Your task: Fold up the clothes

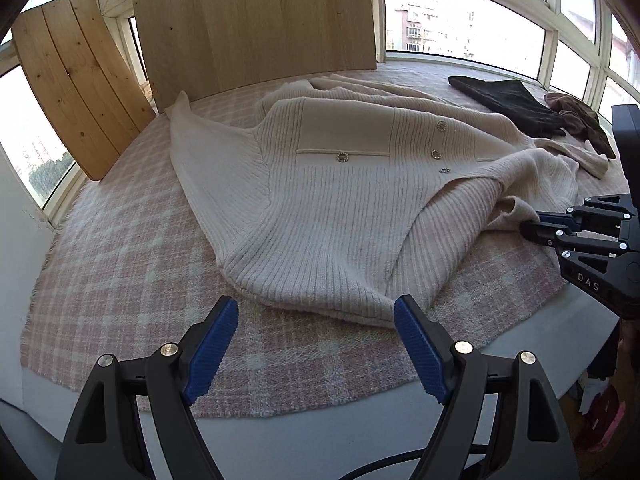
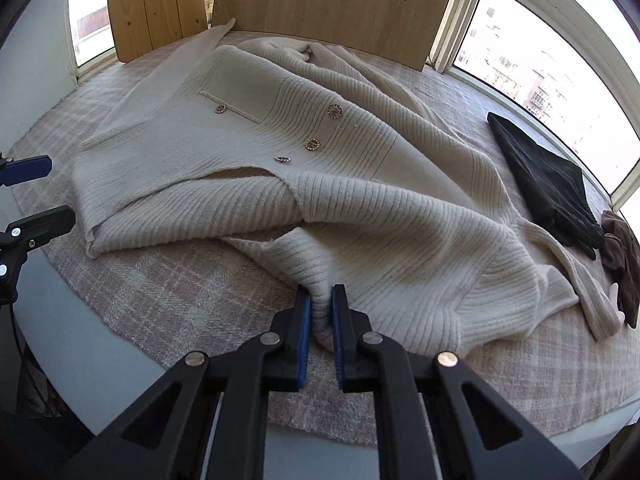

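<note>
**Right tongs clamp the hem, left tongs wait wide**

Tongs first: the right gripper is clenched on a bunched fold of the cardigan at its near edge, knit squeezed between the blue pads; the left gripper stands released, nothing between its jaws, hovering just short of the hem's other corner.

Largest thing is the plaid blanket, spread over the platform as a folding surface. On it lies the cardigan, front up and rumpled, one front panel lapped over the other. Likely the right pinch is there to drag that panel flat — the left seems poised to take the opposite corner so both lift together.

Far right, a black garment and a brown one lie apart, probably awaiting their turn. Smallest: jewelled buttons along the placket.
</note>
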A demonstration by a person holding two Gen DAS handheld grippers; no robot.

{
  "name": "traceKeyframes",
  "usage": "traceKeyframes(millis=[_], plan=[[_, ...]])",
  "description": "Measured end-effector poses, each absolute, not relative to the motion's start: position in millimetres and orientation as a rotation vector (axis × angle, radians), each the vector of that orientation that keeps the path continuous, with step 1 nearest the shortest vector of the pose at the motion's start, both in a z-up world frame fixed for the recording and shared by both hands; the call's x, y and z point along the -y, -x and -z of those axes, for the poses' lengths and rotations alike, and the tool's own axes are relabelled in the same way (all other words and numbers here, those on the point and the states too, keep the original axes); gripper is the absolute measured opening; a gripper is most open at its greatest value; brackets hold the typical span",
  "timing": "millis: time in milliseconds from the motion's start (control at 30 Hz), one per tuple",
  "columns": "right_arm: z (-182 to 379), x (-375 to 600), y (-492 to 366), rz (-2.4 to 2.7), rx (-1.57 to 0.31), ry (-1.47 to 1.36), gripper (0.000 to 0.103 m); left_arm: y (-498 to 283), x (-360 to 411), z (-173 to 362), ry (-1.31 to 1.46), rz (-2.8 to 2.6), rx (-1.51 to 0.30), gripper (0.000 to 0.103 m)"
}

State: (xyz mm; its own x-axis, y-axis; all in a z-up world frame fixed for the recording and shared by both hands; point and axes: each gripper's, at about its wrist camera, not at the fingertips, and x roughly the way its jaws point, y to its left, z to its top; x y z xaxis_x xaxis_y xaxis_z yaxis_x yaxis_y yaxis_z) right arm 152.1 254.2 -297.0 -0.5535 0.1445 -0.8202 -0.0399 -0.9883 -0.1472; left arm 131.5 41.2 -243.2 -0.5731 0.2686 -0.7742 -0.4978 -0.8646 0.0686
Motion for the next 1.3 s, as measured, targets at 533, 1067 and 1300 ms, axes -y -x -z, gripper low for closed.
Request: traceKeyframes(millis=[533,1067,1300], plan=[[253.5,-287.5,-205.2,-2.627,-0.242,1.336,0.006,-126.7,-48.5,246.1,1.086,-2.405,-0.404,0.079],[277.0,-295.1,-265.0,-2.438,-0.255,1.499,0.006,-118.5,-46.5,244.5,1.076,-2.365,-0.443,0.079],[275.5,-286.5,-219.4,-2.522,-0.197,1.476,0.030,-106.7,-64.0,262.6,1.072,-2.327,-0.550,0.086]])
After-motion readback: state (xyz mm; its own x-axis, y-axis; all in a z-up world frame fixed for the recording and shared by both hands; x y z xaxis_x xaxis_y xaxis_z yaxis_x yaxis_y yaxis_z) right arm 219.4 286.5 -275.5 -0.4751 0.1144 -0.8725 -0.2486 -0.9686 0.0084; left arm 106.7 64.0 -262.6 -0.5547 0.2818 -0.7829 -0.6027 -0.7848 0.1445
